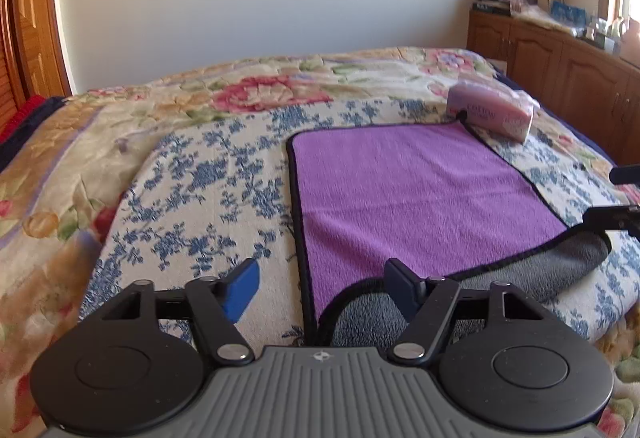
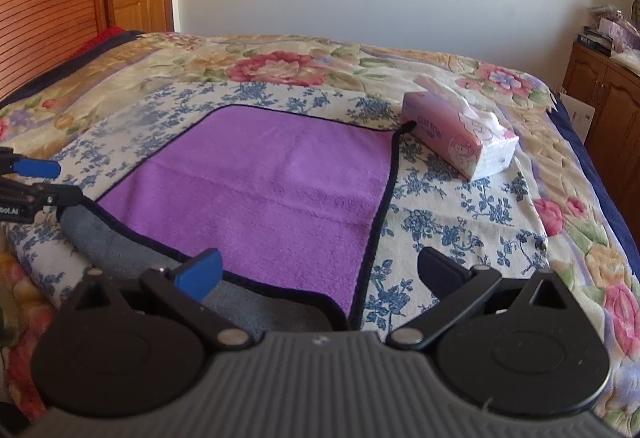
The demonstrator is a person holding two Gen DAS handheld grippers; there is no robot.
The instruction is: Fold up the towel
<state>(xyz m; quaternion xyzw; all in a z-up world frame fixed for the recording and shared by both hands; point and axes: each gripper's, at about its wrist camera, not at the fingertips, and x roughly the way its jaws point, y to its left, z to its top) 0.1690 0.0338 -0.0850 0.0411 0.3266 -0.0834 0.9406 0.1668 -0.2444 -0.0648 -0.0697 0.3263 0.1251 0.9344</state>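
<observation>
Purple on top and grey beneath, the towel (image 1: 420, 190) lies flat on the bed (image 1: 180, 178), its near edge curled up. Left gripper (image 1: 320, 286) hovers over the near left corner, fingers spread wide and empty; right gripper (image 2: 320, 274) likewise at the near right corner. Pinch both corners together, lift evenly, and carry them toward the far edge, short of the tissue box (image 2: 460, 134).

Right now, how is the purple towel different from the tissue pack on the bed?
The purple towel lies flat and spread out, while the tissue pack stands up as a small block. The towel is much wider than the pack. The towel is plain purple with a dark edge and a grey underside turned up along its near edge; the pack is pink and white with printing and a cartoon. Both rest on the blue-flowered cloth, and the towel's far corner reaches the pack.
</observation>
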